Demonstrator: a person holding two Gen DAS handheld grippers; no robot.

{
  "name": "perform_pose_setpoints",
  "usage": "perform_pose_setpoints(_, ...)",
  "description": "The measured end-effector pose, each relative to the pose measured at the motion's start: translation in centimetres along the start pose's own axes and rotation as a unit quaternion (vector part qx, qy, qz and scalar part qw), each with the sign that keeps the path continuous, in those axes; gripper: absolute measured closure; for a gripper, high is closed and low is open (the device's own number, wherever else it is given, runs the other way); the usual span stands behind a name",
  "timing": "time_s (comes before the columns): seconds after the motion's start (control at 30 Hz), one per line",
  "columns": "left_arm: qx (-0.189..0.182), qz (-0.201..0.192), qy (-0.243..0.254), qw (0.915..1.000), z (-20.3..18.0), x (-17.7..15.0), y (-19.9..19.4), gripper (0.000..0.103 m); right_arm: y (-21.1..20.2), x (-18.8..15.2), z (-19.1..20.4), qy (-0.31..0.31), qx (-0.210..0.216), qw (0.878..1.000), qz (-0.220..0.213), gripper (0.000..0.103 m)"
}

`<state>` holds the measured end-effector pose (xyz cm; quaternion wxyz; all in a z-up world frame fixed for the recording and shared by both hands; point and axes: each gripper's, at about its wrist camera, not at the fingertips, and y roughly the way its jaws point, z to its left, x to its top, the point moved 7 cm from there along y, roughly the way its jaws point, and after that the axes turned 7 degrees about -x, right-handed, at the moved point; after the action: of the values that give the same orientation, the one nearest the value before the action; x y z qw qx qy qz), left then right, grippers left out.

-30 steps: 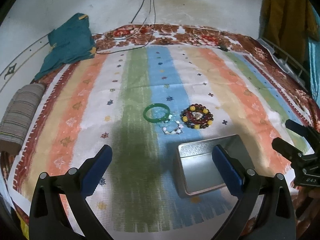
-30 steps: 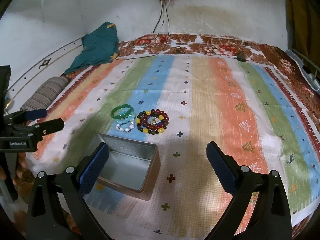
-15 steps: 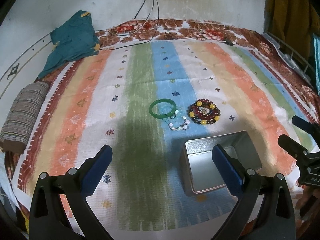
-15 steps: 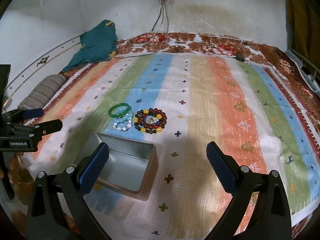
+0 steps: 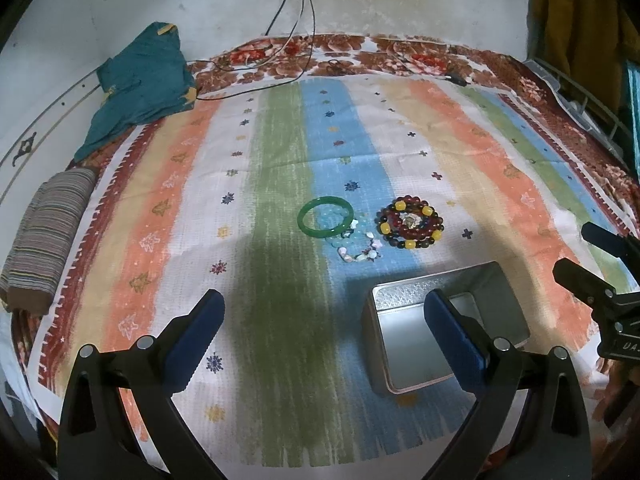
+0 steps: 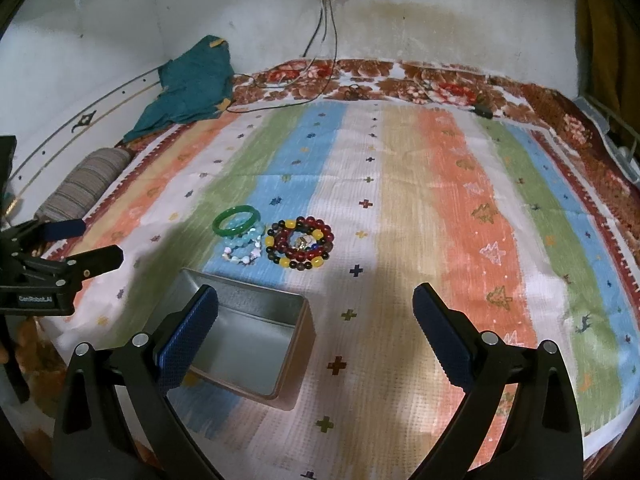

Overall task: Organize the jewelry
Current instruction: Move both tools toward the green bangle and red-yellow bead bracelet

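A green bangle (image 5: 326, 218) (image 6: 236, 220), a pale blue and shell bead bracelet (image 5: 357, 249) (image 6: 245, 249) and a dark red and yellow bead bracelet (image 5: 410, 222) (image 6: 300, 243) lie together on the striped cloth. An open, empty metal tin (image 5: 444, 324) (image 6: 244, 340) stands in front of them. My left gripper (image 5: 324, 332) is open and empty, hovering short of the jewelry, its right finger over the tin. My right gripper (image 6: 316, 328) is open and empty, its left finger over the tin. Each gripper shows in the other's view (image 5: 604, 276) (image 6: 60, 256).
The striped cloth (image 6: 400, 184) covers a bed against a white wall. A teal garment (image 5: 140, 84) and a striped roll (image 5: 44, 236) lie at the left. Cables (image 5: 296, 32) hang from a wall socket onto the far edge. A wire rack (image 5: 588, 104) stands at the right.
Both grippers have drawn back and shifted slightly, so the jewelry and tin sit a little farther right in the left view. Nothing on the cloth has moved. Both grippers stay open.
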<state>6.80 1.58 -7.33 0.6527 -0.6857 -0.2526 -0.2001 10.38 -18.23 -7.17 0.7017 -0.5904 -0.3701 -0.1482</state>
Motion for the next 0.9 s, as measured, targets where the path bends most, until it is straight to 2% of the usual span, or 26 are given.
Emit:
perform_pose_setpoints(0.43,0.033,0.022,-0.009,0.9992,1.5,2.4,3.1,0.006,2.2,1.3,-0.3,-0.007,-0.012,1.000,0.019,0.004)
perform_pose_setpoints(0.9,0.033,0.036,-0.018,0.9986,2.3,4.1,5.5,0.006,4.3,2.5,0.1,-0.017,-0.020,0.999,0.034,0.004)
